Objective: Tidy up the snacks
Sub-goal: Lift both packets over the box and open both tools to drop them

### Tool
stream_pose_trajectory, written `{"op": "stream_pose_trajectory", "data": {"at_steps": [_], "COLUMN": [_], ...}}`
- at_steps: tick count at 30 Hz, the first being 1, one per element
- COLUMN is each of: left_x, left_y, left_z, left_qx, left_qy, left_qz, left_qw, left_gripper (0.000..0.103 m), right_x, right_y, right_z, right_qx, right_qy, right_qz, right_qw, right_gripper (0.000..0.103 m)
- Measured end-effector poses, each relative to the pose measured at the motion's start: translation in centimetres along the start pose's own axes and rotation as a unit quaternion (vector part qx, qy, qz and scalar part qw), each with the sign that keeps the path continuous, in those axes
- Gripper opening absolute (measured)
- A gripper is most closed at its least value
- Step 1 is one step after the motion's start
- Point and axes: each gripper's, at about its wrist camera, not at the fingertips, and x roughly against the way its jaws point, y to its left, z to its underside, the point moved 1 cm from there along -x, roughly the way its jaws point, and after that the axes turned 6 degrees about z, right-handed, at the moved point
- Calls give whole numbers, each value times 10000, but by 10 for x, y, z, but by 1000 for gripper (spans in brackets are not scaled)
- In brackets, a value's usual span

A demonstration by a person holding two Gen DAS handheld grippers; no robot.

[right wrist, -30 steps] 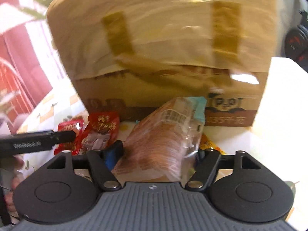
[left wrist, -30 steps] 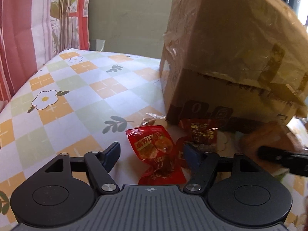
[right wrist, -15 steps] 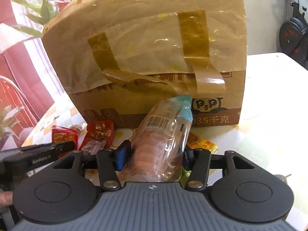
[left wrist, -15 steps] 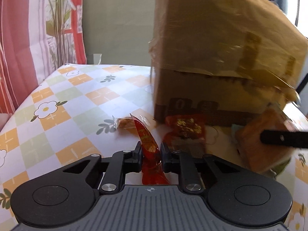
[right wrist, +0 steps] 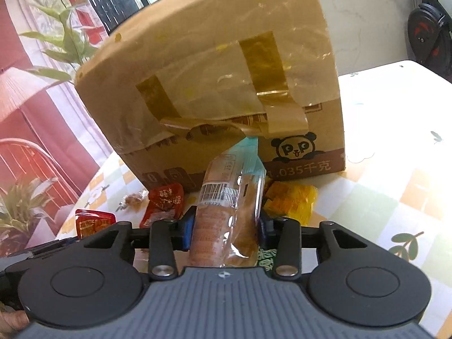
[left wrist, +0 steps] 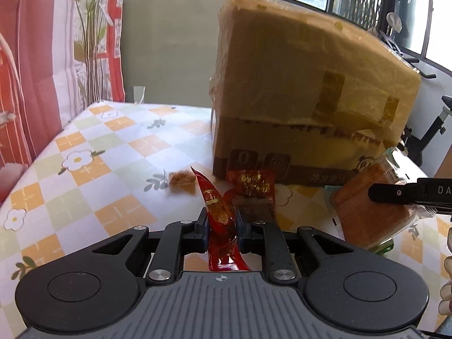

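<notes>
My left gripper [left wrist: 221,220] is shut on a red snack packet [left wrist: 213,197], which stands on edge between the pads above the flowered tablecloth [left wrist: 84,155]. The right gripper [right wrist: 224,226] has its jaws closing on a clear packet of brown biscuits [right wrist: 226,197], and the pads press its sides. The left wrist view shows that packet [left wrist: 367,212] lifted at the right. A second red packet [left wrist: 254,186] lies on the cloth against a taped cardboard box [left wrist: 296,99]. A small brown wrapped snack [left wrist: 182,182] lies to its left.
The big box [right wrist: 220,84] fills the middle of the table right ahead of both grippers. A yellow packet [right wrist: 291,200] and a green one [right wrist: 265,257] lie under the biscuit packet. Curtains and a plant stand at the left, exercise gear at the right.
The left gripper closed on the red packet and lifted it off the cloth. The right gripper closed on the biscuit packet and raised it. Both pulled back from the box.
</notes>
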Motion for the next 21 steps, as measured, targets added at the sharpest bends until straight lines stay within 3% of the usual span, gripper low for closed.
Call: {"op": "stream_pose_trajectory", "data": {"at_steps": [12, 18, 21], "left_x": [46, 55, 48], "left_y": [-37, -61, -73], "left_z": [-56, -109, -138], "left_qx": [-472, -817, -957], "left_qy": [-749, -1256, -1435], "left_qz": [317, 421, 488], "left_qw": [9956, 9878, 9838], "left_gripper": [19, 19, 19], "right_x": [73, 107, 108], "right_y": [9, 15, 17], "right_z": [-33, -89, -127], "right_qx": [202, 248, 475], "right_qy": [-837, -1530, -1903], "right_qz": [-457, -697, -516], "right_qw": [9952, 9854, 9792], "right_gripper": [42, 42, 42]}}
